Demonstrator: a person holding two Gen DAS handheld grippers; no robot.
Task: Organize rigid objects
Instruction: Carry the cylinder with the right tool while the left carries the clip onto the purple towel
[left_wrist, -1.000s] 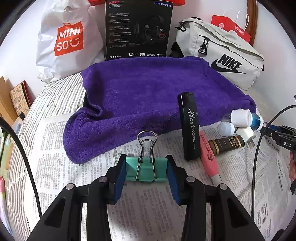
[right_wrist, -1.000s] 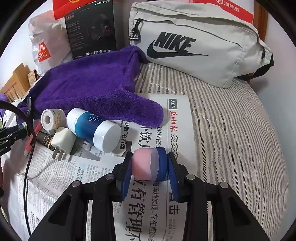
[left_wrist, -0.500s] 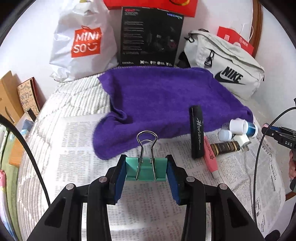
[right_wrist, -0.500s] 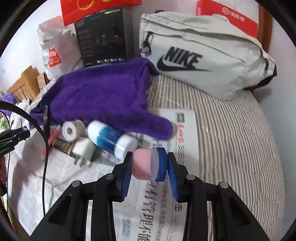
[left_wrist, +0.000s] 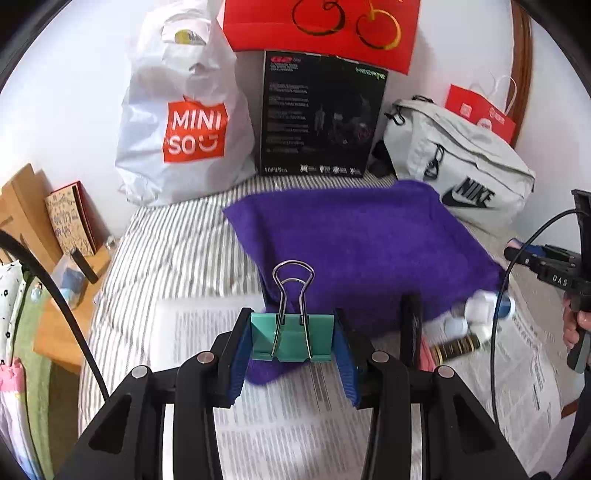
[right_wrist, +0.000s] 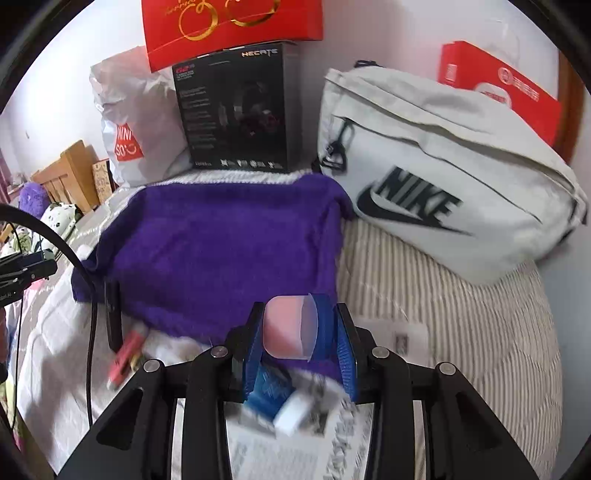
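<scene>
My left gripper is shut on a teal binder clip with its wire handles pointing up, held above the newspaper. My right gripper is shut on a small pink container with a blue cap. A purple towel lies on the striped bed ahead of both. Beyond the left gripper lie a black tube, a brown tube and a white-capped blue bottle. That blue bottle sits blurred under the right gripper. The right gripper also shows at the left view's right edge.
A white shopping bag, a black box, a red bag and a grey waist bag stand along the wall. A wooden shelf sits left of the bed. A pink pen lies by the towel.
Both grippers have risen and pulled back with their objects still held. The towel and the wall items now sit lower and farther in each view.
</scene>
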